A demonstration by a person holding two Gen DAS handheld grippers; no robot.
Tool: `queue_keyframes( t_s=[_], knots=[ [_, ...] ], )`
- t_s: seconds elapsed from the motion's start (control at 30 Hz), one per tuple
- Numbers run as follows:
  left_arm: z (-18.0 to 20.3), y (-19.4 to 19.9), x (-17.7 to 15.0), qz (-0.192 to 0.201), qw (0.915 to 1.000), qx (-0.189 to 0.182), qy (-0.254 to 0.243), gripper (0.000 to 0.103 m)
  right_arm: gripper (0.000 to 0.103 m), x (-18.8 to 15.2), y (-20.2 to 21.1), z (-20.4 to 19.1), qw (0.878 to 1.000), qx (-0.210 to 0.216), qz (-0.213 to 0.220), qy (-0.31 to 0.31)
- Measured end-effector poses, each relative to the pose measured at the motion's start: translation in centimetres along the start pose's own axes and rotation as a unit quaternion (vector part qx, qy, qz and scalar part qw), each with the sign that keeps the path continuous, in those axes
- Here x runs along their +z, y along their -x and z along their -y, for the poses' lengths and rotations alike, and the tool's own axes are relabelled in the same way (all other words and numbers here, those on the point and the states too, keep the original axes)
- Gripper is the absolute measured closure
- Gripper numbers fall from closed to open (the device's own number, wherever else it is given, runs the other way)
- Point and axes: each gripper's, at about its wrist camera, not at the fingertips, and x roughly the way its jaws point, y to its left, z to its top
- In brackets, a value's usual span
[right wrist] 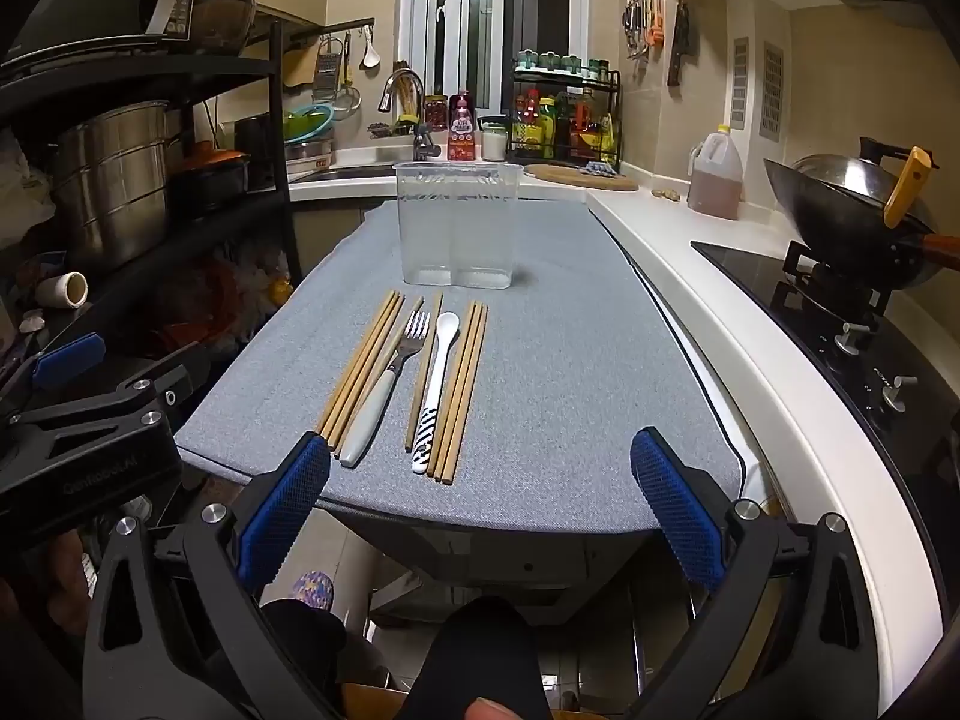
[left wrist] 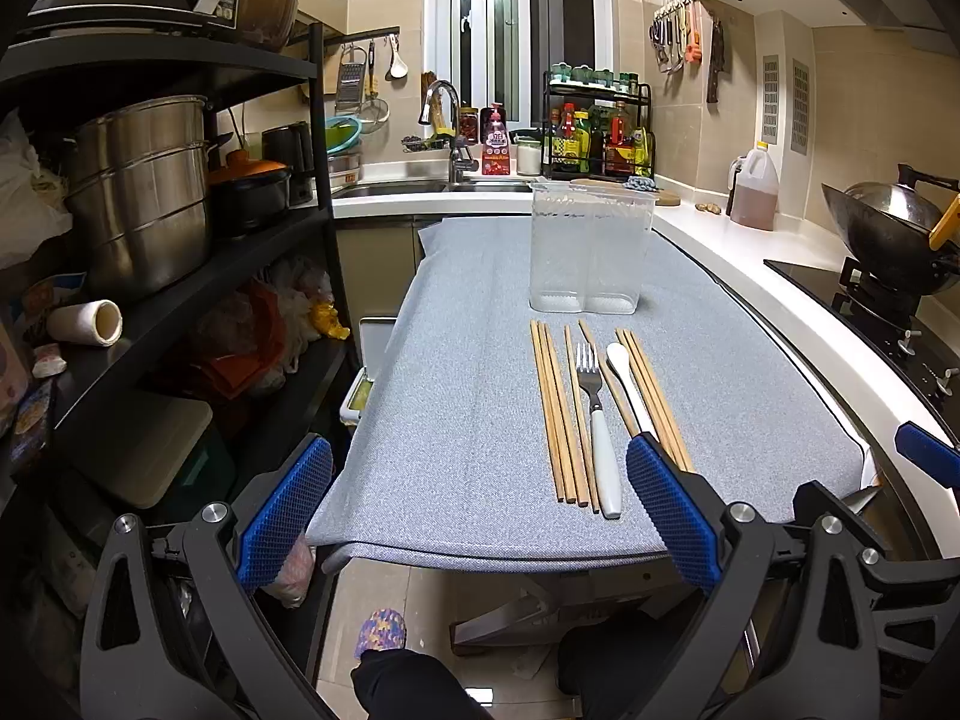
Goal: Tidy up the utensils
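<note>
Several wooden chopsticks (left wrist: pixel 555 414), a fork with a white handle (left wrist: pixel 597 420) and a white spoon (left wrist: pixel 624 378) lie side by side on the grey table mat (left wrist: pixel 468 360). A clear two-compartment plastic holder (left wrist: pixel 588 246) stands empty behind them. The right wrist view shows the same chopsticks (right wrist: pixel 360 360), fork (right wrist: pixel 390 372), spoon (right wrist: pixel 438 372) and holder (right wrist: pixel 456 222). My left gripper (left wrist: pixel 480 468) is open and empty at the mat's near edge, left of the utensils. My right gripper (right wrist: pixel 480 468) is open and empty at the near edge.
A black shelf rack (left wrist: pixel 180 276) with steel pots stands left of the table. A white counter (left wrist: pixel 750 240) with an oil jug (left wrist: pixel 753 189), a wok (left wrist: pixel 888 228) and a stove runs along the right. A sink (left wrist: pixel 396 186) and a spice rack (left wrist: pixel 600 132) are behind.
</note>
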Motion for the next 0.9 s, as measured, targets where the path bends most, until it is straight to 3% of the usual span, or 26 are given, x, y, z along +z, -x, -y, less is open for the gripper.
queue_keyframes(
  t_s=[0.9],
  knots=[
    [0.01,-0.04,0.05,0.001,1.0,0.0,-0.001,0.008,0.005,0.05,0.17,-0.28,1.0,-0.002,0.0,0.0]
  ],
)
